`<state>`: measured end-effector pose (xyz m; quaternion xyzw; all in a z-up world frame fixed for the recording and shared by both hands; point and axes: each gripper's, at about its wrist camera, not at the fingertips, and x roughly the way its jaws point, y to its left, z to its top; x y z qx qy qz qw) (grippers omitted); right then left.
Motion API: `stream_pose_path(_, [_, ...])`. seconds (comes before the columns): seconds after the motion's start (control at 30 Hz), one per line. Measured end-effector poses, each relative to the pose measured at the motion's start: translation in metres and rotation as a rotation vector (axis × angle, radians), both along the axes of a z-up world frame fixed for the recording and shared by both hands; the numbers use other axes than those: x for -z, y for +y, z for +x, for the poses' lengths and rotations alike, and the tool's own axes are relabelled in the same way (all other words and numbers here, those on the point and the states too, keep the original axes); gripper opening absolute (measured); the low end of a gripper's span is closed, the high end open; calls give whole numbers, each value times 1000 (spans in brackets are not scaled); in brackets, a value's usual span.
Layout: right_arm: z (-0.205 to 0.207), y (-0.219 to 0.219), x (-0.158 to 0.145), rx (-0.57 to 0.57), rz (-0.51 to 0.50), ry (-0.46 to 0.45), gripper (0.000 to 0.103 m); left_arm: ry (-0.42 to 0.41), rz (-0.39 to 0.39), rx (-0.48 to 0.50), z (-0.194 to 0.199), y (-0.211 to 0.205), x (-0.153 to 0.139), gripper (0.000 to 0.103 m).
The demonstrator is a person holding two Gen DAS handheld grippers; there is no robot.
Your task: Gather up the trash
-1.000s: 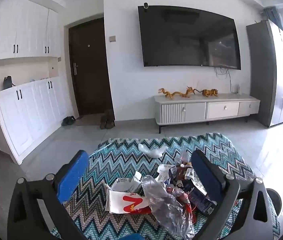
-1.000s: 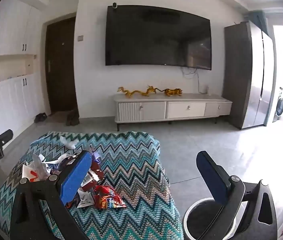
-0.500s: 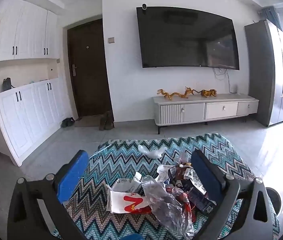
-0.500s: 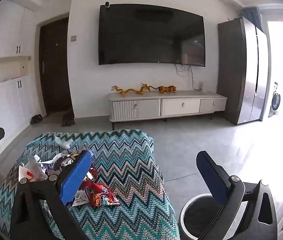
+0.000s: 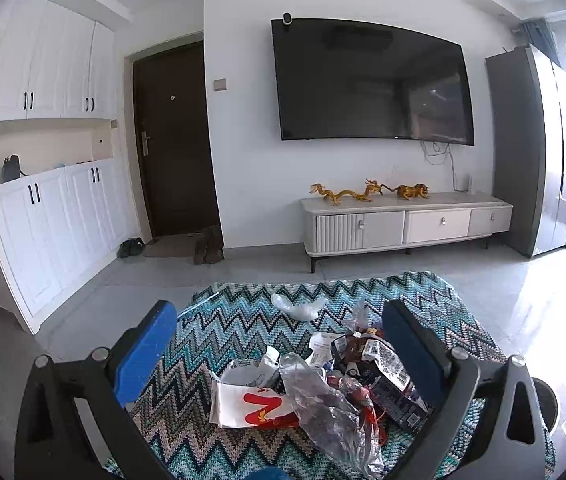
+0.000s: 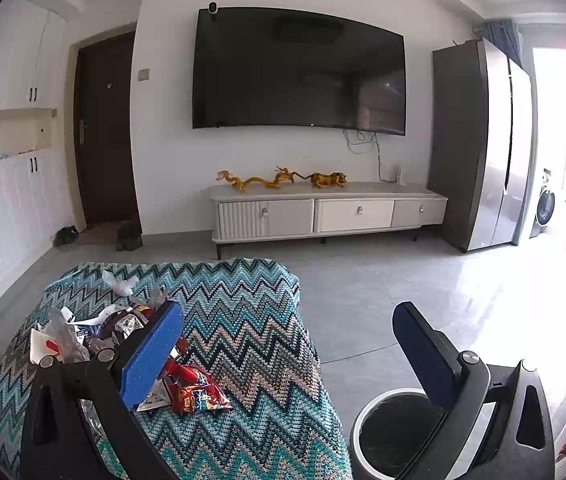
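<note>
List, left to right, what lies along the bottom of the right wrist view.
Clear plastic wrap → red snack wrapper → bare zigzag cloth → trash bin.

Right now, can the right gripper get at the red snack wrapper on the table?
Probably yes. The right gripper is open and empty, and the red snack wrapper lies exposed at the pile's near edge, just beside its left finger. Nothing covers it.

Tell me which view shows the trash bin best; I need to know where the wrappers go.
The right wrist view: the trash bin shows its white rim and dark inside, on the floor beside the zigzag-covered table. The left wrist view catches only a dark sliver behind the gripper.
</note>
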<state>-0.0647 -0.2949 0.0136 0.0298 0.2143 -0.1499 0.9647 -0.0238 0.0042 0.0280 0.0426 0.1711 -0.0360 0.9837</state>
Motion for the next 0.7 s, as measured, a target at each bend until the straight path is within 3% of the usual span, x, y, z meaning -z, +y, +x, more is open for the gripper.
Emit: stream_pose_path(0.7, [-4, 2, -4, 21, -31, 11, 103, -20, 2, -5, -6, 4, 3, 103])
